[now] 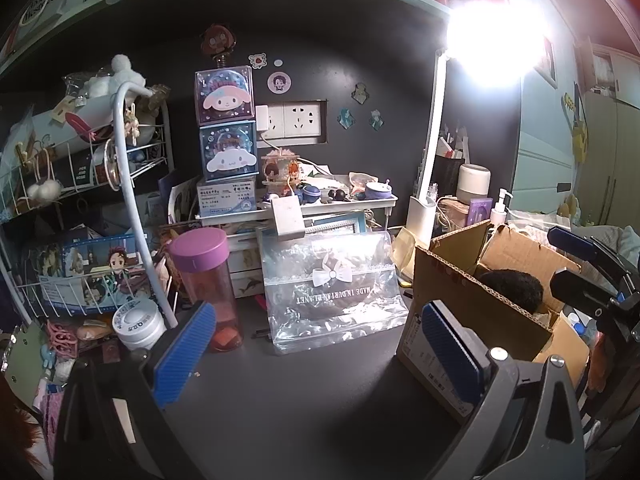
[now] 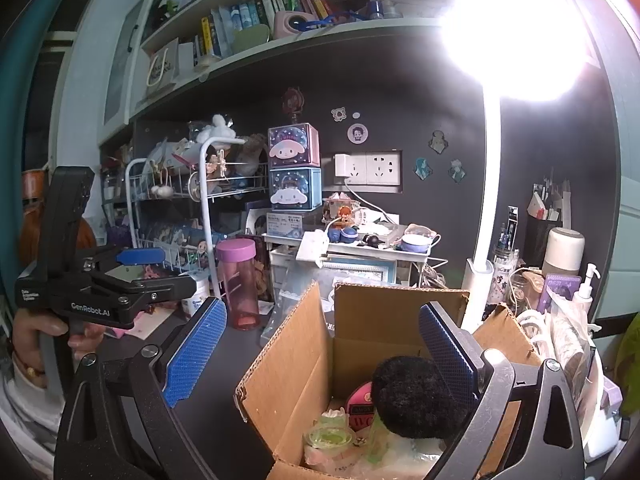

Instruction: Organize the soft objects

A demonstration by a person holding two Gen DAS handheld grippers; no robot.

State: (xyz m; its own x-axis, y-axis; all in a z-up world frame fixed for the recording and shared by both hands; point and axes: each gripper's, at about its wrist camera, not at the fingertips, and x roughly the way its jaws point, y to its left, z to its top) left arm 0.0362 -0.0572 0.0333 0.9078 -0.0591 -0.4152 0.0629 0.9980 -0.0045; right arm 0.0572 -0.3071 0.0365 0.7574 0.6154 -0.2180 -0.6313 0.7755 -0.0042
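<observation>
Nearest the right-wrist lens, the right claw (image 2: 320, 354) hangs released, its blue pads spread wide and holding nothing, straddling the mouth of the cardboard box (image 2: 288, 364) from above. Just below and between those pads, inside the box, sits the black fuzzy plush (image 2: 412, 394), resting on a pink item and some pale packets whose details are too small to read. The plush touches or nearly touches the right pad; which of the two cannot be told.

From the left-wrist view, the left claw (image 1: 316, 354) is likewise released and empty, held above the bare dark counter (image 1: 320, 400), with the box just beside its right pad.

Further back on the counter, a clear zip bag (image 1: 332, 292) with a white bow print stands upright, something brown and soft-looking inside it. It appears to be the next candidate for sorting, though that is a judgement. Beside it stands a pink-lidded bottle (image 1: 206, 288), and behind rise a wire rack (image 1: 80, 184) and a glaring desk lamp (image 1: 492, 40).

The risks: the bag's slick film may slip or crumple out of a shallow pinch; a careless reach could tip the tall bottle standing near it; and a box flap could catch a pad, dragging the light box across the counter.
</observation>
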